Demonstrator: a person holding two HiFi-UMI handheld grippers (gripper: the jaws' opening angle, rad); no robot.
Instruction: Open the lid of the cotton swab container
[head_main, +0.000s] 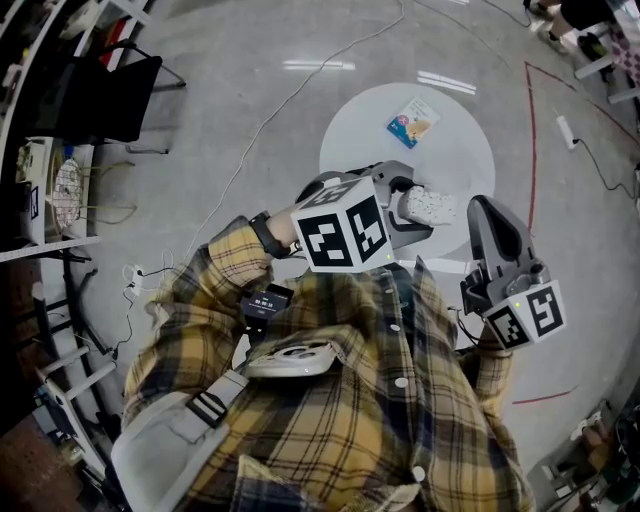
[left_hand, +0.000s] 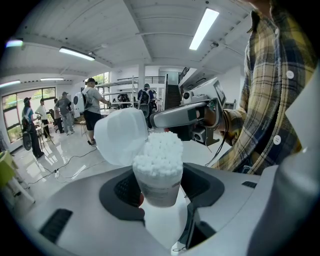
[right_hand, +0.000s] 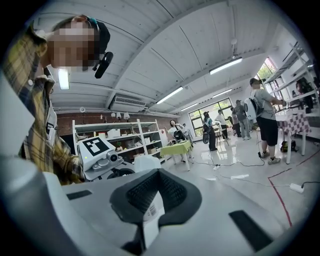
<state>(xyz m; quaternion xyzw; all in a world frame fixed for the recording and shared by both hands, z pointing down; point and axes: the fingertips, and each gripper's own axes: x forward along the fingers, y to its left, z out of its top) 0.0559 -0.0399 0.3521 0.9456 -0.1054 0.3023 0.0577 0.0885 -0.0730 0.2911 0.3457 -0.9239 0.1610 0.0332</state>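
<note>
Left claw (left_hand: 160, 190) raised, gripping container (left_hand: 159, 175), lid (left_hand: 120, 136) open

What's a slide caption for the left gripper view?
Left gripper holds the cotton swab container with its lid flipped open, swabs exposed.

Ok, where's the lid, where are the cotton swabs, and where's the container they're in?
lid (left_hand: 120, 136), left gripper view, middle of the flipped-open white flap
cotton swabs (left_hand: 161, 150), left gripper view, the fluffy white tips
container (left_hand: 159, 189), left gripper view, its side wall below the tips
</note>
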